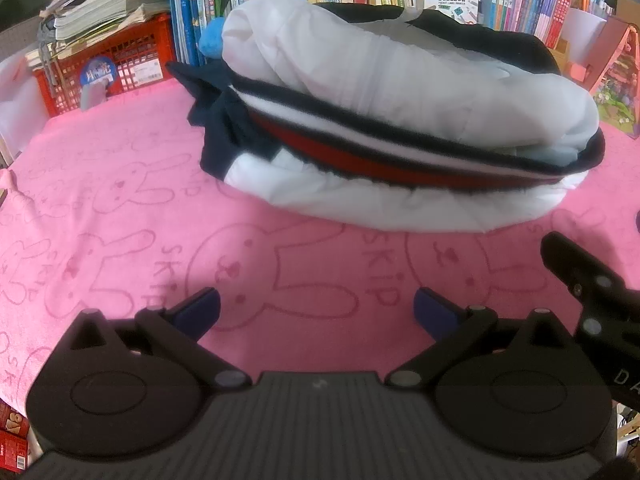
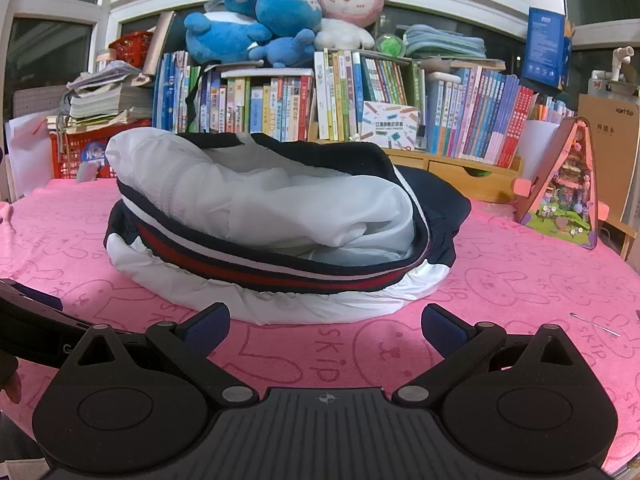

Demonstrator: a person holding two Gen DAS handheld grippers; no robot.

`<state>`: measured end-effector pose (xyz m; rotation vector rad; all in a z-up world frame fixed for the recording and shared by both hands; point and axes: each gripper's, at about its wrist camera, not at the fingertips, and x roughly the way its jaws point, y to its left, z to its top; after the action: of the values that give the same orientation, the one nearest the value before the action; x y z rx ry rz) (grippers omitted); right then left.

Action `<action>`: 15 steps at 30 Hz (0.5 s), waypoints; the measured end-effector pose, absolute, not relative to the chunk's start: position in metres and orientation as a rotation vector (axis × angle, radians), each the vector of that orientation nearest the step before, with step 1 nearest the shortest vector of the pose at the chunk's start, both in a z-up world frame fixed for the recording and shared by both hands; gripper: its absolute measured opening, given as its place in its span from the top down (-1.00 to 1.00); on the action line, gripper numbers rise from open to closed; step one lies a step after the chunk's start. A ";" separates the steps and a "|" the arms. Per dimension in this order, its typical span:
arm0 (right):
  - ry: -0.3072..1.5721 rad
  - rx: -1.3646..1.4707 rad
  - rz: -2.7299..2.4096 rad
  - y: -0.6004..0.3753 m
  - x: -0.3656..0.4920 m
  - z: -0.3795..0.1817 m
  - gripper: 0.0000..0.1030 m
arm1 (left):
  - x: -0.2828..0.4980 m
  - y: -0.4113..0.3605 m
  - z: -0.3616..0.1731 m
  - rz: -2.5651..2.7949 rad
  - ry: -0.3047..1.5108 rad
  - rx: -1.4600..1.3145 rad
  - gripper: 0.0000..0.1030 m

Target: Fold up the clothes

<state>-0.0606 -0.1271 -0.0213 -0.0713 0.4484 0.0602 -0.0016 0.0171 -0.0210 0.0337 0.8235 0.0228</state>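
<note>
A folded garment (image 2: 272,232), white with navy panels and a red and white striped band, sits bundled in a low mound on the pink towel (image 2: 520,292) printed with rabbits that covers the table; its white lining bulges upward through the navy shell, and a navy flap trails off at its left end in the left wrist view (image 1: 216,128); nothing lies between the bundle and either gripper, only bare pink cloth. The left gripper (image 1: 316,310) hovers just short of the bundle's near edge, its blue-padded fingers spread wide and holding nothing; the right gripper (image 2: 326,326) hangs likewise near the white hem, fingers wide apart and empty; part of the right gripper's black body (image 1: 592,300) shows at the right edge of the left wrist view, just beside the left one. Behind the garment stands a row of books (image 2: 280,108) with plush toys (image 2: 276,12) piled on top; a red crate (image 2: 76,148) stacked with papers sits at the back left; a pink toy house (image 2: 564,188) stands at the right; a thin needle-like pin (image 2: 594,324) lies on the towel, well right of the bundle.
</note>
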 end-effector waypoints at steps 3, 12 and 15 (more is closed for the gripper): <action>0.449 -0.072 0.061 -0.127 -0.060 -0.021 -1.00 | -0.001 0.016 -0.021 0.024 0.824 0.033 -1.00; 0.449 -0.074 0.065 -0.126 -0.061 -0.022 -1.00 | -0.001 0.017 -0.022 0.024 0.828 0.030 -1.00; 0.451 -0.074 0.066 -0.125 -0.060 -0.021 -1.00 | -0.001 0.017 -0.022 0.024 0.829 0.027 -1.00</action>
<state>-0.0605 -0.1254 -0.0215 -0.0742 0.4510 0.0661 -0.0009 0.0168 -0.0222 0.0274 0.8289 0.0243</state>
